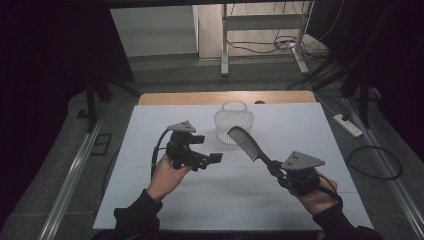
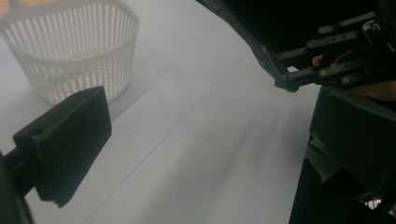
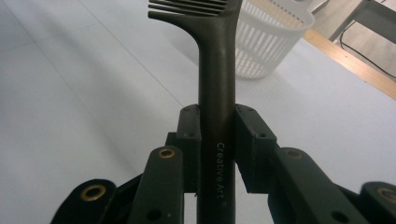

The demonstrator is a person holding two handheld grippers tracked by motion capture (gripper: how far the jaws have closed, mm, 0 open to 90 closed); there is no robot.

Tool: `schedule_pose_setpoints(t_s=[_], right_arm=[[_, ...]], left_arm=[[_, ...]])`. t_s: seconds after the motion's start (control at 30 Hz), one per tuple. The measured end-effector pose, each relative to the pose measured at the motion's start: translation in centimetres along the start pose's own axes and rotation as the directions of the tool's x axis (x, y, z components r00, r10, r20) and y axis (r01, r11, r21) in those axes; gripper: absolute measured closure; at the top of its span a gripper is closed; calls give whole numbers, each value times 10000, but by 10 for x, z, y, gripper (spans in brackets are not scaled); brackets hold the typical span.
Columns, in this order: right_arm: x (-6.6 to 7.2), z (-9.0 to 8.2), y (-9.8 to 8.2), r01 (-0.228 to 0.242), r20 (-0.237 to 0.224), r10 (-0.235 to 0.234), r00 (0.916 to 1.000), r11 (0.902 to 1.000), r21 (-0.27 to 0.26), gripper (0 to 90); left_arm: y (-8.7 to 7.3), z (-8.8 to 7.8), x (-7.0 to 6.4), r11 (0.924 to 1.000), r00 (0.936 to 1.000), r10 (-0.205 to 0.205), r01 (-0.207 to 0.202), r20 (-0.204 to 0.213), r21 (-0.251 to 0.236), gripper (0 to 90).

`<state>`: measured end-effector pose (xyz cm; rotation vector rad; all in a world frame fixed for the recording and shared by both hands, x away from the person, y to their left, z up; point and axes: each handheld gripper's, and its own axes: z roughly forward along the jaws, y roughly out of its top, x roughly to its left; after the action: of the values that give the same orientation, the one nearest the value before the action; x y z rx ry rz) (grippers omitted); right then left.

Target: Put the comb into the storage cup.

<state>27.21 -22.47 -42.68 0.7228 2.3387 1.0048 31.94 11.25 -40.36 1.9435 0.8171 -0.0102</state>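
Both forearms enter from the bottom edge of the high view, and each hand carries a tool above the white worktop (image 1: 150,150). On the right gripper (image 3: 217,140) the jaws are closed on the handle of a dark comb (image 3: 215,84) — the two pads press it from both sides, and the toothed head points forward toward the white basket (image 3: 268,42). On the left gripper (image 1: 212,159) the jaws stand apart with nothing between them; it hangs just beside the comb's path, near the basket.

The comb is hard, smooth plastic, long and thin, with fine teeth on a curved head. The handle is narrow and the hold is near its end, so I think it can turn between the pads, or slip if the hand tilts quickly. The basket is light, round, with slotted walls and a thin hoop handle — probably it slides or falls over if the comb pushes its rim. The teeth may also catch in the slots. The worktop looks flat and matte, and the basket stands near its far edge.
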Motion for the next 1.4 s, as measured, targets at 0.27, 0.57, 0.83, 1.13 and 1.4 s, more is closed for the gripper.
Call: schedule_pose_setpoints(t_s=[0.27, 0.57, 0.83, 1.13, 1.4], right_arm=[[8, 3, 3, 31, -305, -35, 9995, 9999, -117, 727], [20, 6, 6, 248, -509, -259, 9984, 9995, -219, 727], [28, 7, 10, 436, -638, -459, 9969, 9984, -364, 727], [34, 7, 11, 712, -665, -743, 9950, 9963, -482, 726], [36, 7, 11, 845, -547, -872, 9947, 9952, -496, 726]], left_arm=[[0, 5, -1, 10000, 9999, -66, 65, 119, 60, 0], [2, 14, -3, 9994, 9986, -350, 349, 399, 30, 0], [3, 23, -5, 9990, 9976, -411, 400, 565, 204, 0], [6, 30, -5, 9982, 9962, -522, 501, 690, 319, 0], [3, 26, -1, 9961, 9855, -881, 865, 1453, 176, 314]])
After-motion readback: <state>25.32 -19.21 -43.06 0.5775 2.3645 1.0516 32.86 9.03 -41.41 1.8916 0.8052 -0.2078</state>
